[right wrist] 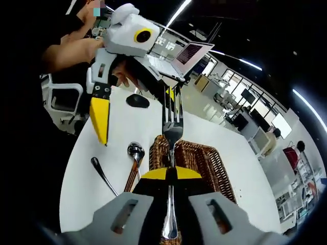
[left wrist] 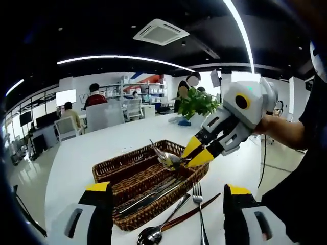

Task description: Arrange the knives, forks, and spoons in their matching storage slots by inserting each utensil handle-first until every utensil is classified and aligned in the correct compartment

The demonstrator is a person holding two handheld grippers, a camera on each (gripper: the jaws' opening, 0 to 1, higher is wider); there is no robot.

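Observation:
My right gripper (right wrist: 171, 173) is shut on the handle of a silver fork (right wrist: 172, 127), with the tines pointing away from me. In the left gripper view that right gripper (left wrist: 193, 155) comes in from the right and holds the fork (left wrist: 164, 157) over the far edge of the brown wicker tray (left wrist: 110, 171). Dark-handled knives (left wrist: 148, 196) lie in one of the tray's slots. My left gripper (left wrist: 167, 188) stands open above the tray's near side with nothing between its fingers. One of its yellow fingers (right wrist: 99, 120) hangs over the white table.
A spoon (left wrist: 153, 232), a fork (left wrist: 199, 204) and a brown-handled utensil (left wrist: 196, 210) lie on the table in front of the tray. Two spoons (right wrist: 135, 150) (right wrist: 102, 174) lie beside the tray (right wrist: 209, 158). Further off are a black mouse (right wrist: 138, 100), a laptop (right wrist: 191, 53), a plant (left wrist: 196, 103) and seated people.

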